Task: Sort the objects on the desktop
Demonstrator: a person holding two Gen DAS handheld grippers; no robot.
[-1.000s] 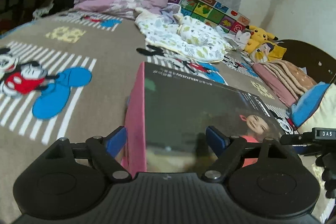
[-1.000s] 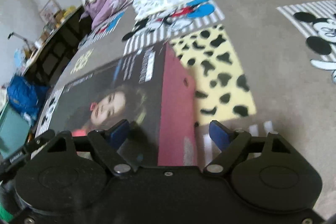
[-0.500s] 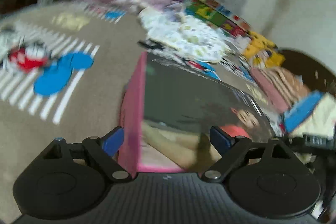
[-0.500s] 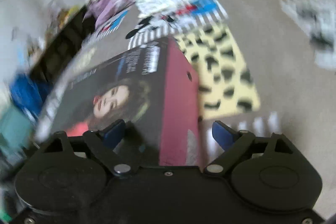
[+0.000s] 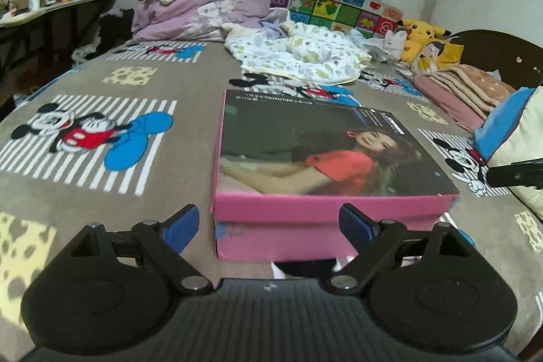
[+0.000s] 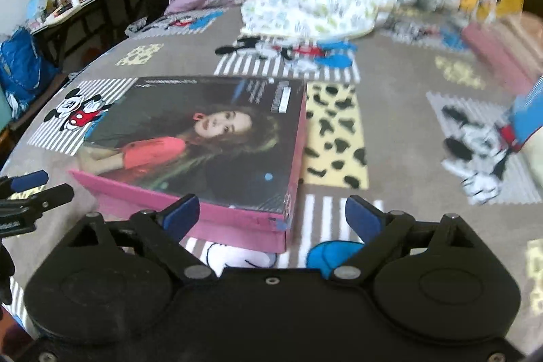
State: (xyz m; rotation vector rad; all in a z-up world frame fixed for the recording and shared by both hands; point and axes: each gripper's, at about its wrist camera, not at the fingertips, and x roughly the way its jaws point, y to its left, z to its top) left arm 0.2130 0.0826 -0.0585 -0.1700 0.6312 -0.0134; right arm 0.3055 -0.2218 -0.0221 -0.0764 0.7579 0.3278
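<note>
A flat pink box (image 5: 315, 158) with a woman's photo on its lid lies on the Mickey Mouse bedspread (image 5: 112, 83). It also shows in the right wrist view (image 6: 203, 144). My left gripper (image 5: 269, 222) is open and empty, just in front of the box's near pink side. My right gripper (image 6: 271, 214) is open and empty, at the box's near right corner. The left gripper's fingers (image 6: 30, 180) show at the left edge of the right wrist view.
A leaf-print blanket (image 5: 298, 59) and a purple duvet pile (image 5: 203, 5) lie at the far end of the bed. Pikachu toys (image 5: 424, 46) and folded blankets (image 5: 465, 87) sit at the right. A cluttered desk (image 5: 44, 12) stands to the left.
Both grippers have drawn back from the box and lifted their view. The box, earlier between the fingers of both, now lies flat on the bedspread in front of them.
</note>
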